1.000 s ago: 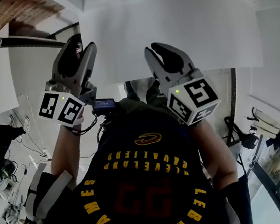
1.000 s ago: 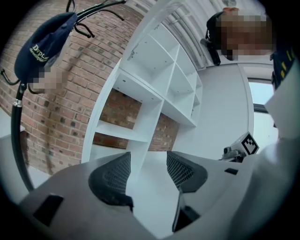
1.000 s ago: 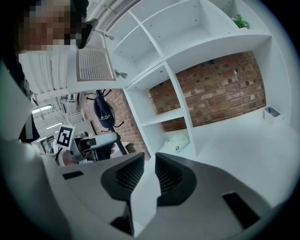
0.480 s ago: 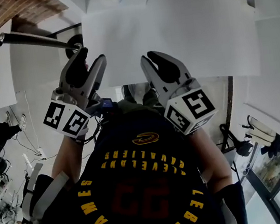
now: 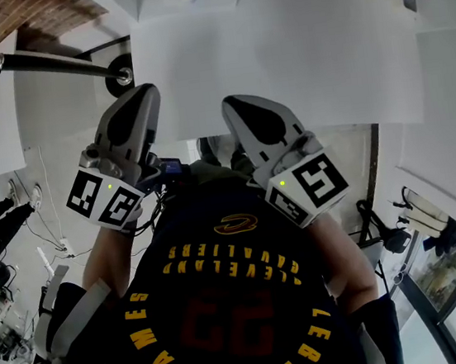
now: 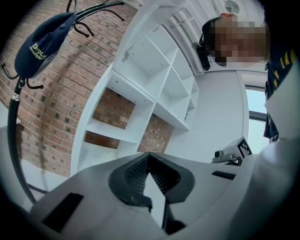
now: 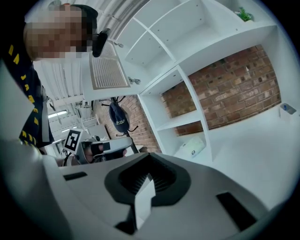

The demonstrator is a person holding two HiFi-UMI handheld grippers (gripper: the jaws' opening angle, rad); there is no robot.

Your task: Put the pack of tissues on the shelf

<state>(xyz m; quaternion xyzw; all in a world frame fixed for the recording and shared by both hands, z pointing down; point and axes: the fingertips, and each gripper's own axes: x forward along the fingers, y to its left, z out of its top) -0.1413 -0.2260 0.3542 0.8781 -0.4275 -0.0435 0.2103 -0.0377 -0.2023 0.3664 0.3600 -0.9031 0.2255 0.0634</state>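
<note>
**Desk:** Reporting jaws first, please.

**Operator:** I find the left gripper (image 6: 149, 157) with its jaws having just been closing. They now meet tip to tip, with nothing between the dark ribbed pads (image 6: 136, 171). The right gripper (image 7: 149, 159) also has its jaws together and is empty, within a smooth grey moulded shell.

**Desk:** And the pack of tissues?

**Operator:** I see it only in the right gripper view. The pack of tissues (image 7: 192, 146) is soft, white and pillow-shaped with a round mark. It lies in the lowest bay of the white shelf unit (image 7: 180, 121), between two flat uprights and well apart from both grippers.

**Desk:** Backing?

**Operator:** A rough red brick wall (image 7: 234, 89) shows through the open bays.
</note>
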